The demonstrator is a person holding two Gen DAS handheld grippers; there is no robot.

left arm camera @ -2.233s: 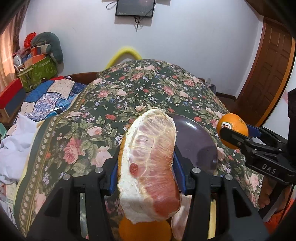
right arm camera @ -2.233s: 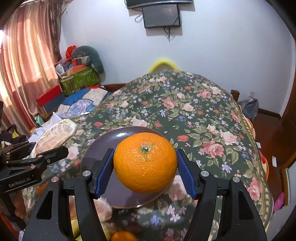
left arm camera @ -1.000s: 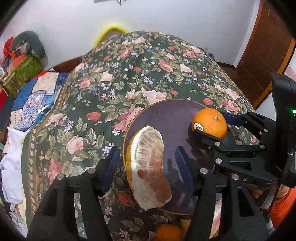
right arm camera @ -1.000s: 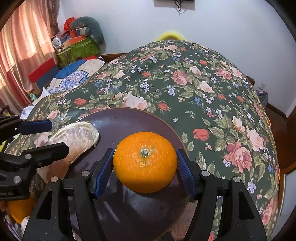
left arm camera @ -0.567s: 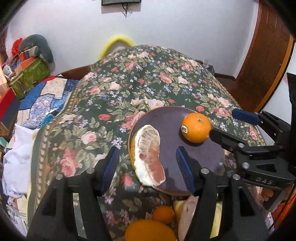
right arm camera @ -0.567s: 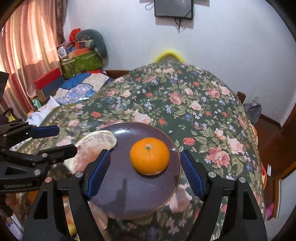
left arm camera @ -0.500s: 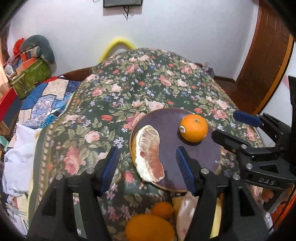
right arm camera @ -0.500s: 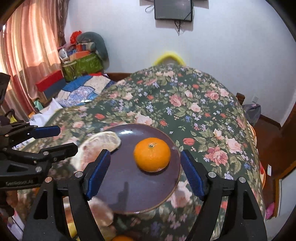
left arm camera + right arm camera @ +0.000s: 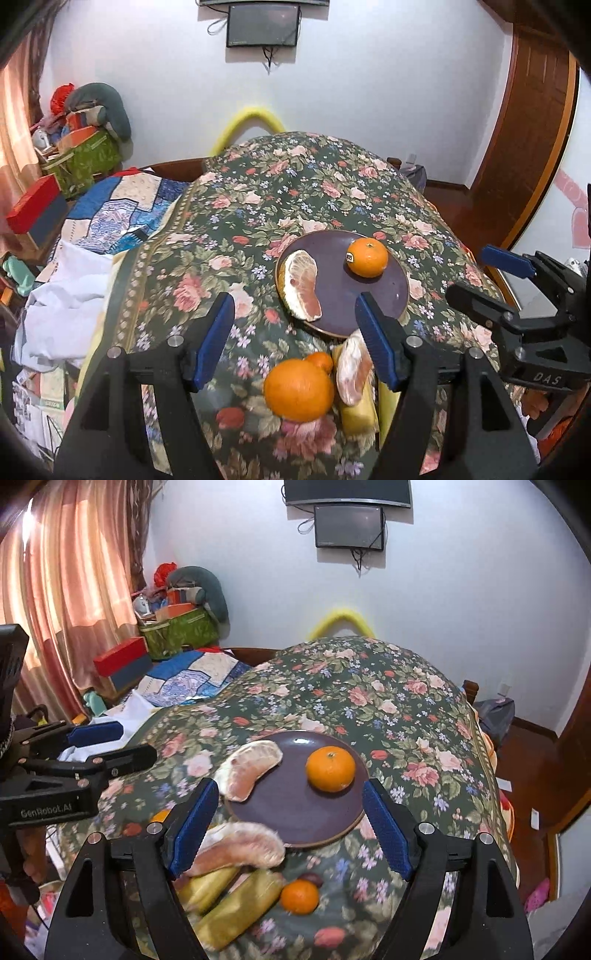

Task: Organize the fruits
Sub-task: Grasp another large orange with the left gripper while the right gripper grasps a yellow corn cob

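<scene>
On the purple plate [image 9: 397, 291] sit my orange [image 9: 367, 256] and pomelo piece [image 9: 303, 290], kept together there. Both my left tongs [image 9: 295, 334] and right tongs [image 9: 290, 827] hang wide and hold nothing. More fruit [image 9: 236, 878] waits on the tabletop [image 9: 295, 184] near me.

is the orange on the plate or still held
On the plate: the orange sits on the purple plate beside a pomelo wedge; both grippers' jaws are open and apart from it.

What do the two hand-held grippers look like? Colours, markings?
Both match: the left hand-held gripper and right hand-held gripper have black plastic bodies with triangular cut-outs, silver screws and blue ribbed finger pads. White lettering reads "GenRobot.AI" on the left body, "DAS" on the right. No cables visible.
</scene>
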